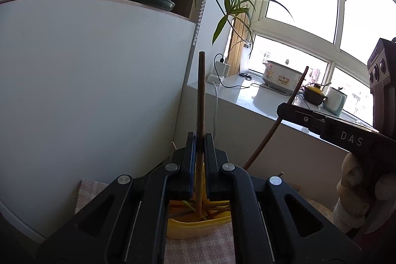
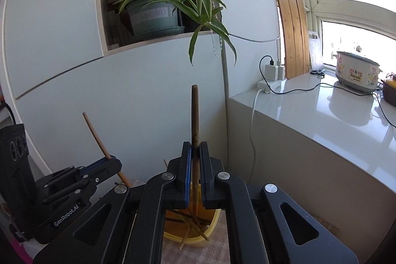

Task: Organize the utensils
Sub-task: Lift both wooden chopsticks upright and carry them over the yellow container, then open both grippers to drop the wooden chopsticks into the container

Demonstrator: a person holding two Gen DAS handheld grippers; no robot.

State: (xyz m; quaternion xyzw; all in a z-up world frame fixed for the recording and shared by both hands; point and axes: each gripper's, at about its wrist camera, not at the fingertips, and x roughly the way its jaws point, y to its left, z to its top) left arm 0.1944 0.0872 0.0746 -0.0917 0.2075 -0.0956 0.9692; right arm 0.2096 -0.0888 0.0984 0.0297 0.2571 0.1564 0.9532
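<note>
So both grippers are clamped on a chopstick each right now. The left gripper (image 1: 200, 140) pinches a dark wooden chopstick (image 1: 201, 90) that stands nearly upright, its lower end down in the yellow container (image 1: 195, 223) on the checked cloth (image 1: 198, 249). The right gripper (image 2: 195, 150) does the same with its own chopstick (image 2: 194, 120), upright over that same container (image 2: 193, 236), which already holds a loose tangle of sticks.

Stuff that could go wrong, as I see it:
- Both sticks are pinched low down with a lot of length above the jaws, so any bump could pivot one in the pads and it slides out crooked.
- The two grippers sit close together, right one off to the right side in the left view. If they crowd the container at once, the sticks or fingers could knock.
- Dropped into that tangle, a stick could catch on the others, lean over the rim or tip out onto the cloth.
- The container looks light, so a sideways push might shove it.
</note>
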